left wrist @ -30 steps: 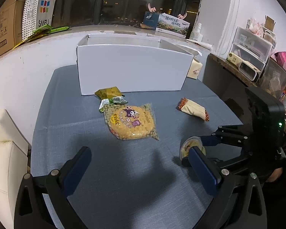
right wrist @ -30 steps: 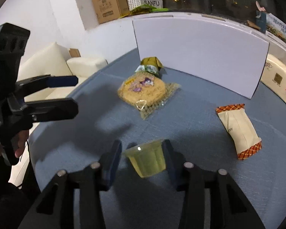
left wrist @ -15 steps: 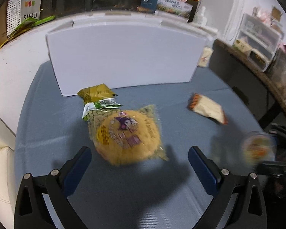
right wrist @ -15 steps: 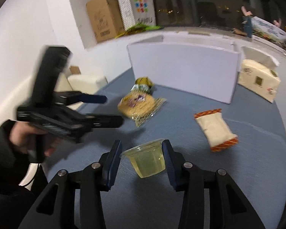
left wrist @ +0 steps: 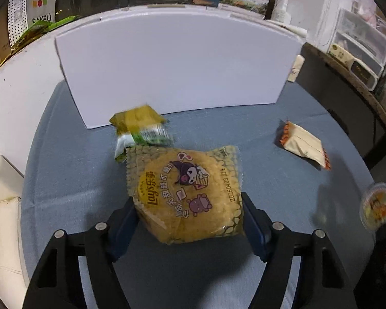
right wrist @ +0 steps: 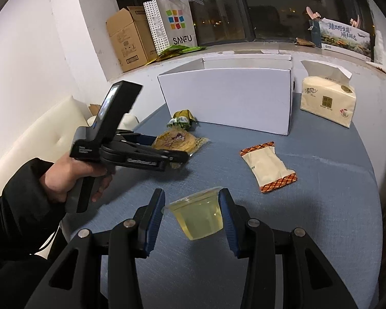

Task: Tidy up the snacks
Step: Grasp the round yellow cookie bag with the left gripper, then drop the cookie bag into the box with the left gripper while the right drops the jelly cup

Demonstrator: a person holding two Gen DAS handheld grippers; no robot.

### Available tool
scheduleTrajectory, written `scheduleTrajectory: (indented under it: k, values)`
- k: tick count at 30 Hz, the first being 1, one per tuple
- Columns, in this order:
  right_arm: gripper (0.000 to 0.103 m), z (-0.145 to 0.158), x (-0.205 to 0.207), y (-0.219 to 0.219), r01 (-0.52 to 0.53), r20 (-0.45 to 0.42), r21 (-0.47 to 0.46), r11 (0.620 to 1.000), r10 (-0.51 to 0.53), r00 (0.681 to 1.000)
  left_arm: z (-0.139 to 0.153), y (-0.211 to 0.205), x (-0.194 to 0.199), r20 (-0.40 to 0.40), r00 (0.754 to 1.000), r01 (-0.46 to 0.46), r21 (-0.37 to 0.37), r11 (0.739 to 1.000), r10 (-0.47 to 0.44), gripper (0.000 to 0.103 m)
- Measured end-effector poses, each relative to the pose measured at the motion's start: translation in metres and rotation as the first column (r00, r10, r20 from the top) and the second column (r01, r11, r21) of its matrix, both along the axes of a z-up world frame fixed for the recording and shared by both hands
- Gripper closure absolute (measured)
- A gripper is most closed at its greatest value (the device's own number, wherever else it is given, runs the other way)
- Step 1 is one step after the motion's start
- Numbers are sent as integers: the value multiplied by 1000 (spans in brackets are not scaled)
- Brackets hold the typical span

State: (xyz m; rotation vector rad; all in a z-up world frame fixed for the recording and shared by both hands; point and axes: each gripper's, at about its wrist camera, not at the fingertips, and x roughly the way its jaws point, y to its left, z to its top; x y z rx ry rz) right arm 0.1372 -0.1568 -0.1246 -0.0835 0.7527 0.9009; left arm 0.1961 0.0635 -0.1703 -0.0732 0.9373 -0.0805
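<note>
**A:** Nearest first: what do the right tongs (right wrist: 191,216) have?

**B:** A small clear plastic cup of pale yellow jelly (right wrist: 196,216). The blue-padded fingers (right wrist: 154,219) are closed on its two sides, and the cup hangs tilted above the round table with the blue-grey cloth (right wrist: 321,219). In the left wrist view the same cup (left wrist: 379,206) shows its printed lid at the far right edge.

**A:** And the left tongs (left wrist: 187,222)?

**B:** They bracket the yellow Lay's bag with the purple cartoon print (left wrist: 186,193). Both pads press against the lower sides of the bag, so they grip it. From the right wrist view the left tongs (right wrist: 176,149) reach over that bag (right wrist: 178,140), gripped by a bare hand in a dark sleeve (right wrist: 72,175). Whether the bag is lifted off the cloth I cannot tell.

**A:** Beyond the bag?

**B:** Touching its far corner lies a green and white crinkled packet (left wrist: 144,139), and overlapping that, an olive-yellow packet (left wrist: 136,121), which sits just in front of the box. To the right, well apart from these, a cream wrapper with orange crimped ends (left wrist: 302,145) lies flat on the cloth.

**A:** And the box?

**B:** A white cardboard box with open flaps (right wrist: 229,97) stands at the far side of the table. Beside it on the right is a cream pack of tissues (right wrist: 326,100). On the sill behind are a brown carton (right wrist: 127,41) and a white dotted SANFU paper bag (right wrist: 172,23).
</note>
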Motion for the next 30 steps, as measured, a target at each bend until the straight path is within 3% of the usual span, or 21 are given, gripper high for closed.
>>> scheduleTrajectory:
  k: [7,12,16,19,23,28,30]
  values:
    - [56,6,2,-2,4,9,25,1000,-4,1000,52,1,-54,178,984,13,-30,999,-7,25]
    - [56,31,19,-3,12,13,100,995,-13,1000,112,20,-68,344,939,12,-97,995,22,25]
    - [56,76,50,8,7,71,152,988,-18,997,151,42,-44,421,906,8,-114,993,41,25]
    - [56,103,83,19,26,76,175,984,-40,996,170,58,-3,419,906,4,-141,990,56,25]
    - [56,126,145,39,93,48,179,979,-104,993,169,72,64,365,929,-20,-123,992,64,25]
    - [56,125,211,64,154,18,120,981,-157,987,151,85,131,294,953,-46,-85,995,69,25]
    - [56,119,228,71,171,6,93,981,-172,985,144,90,149,276,959,-41,-109,993,70,16]
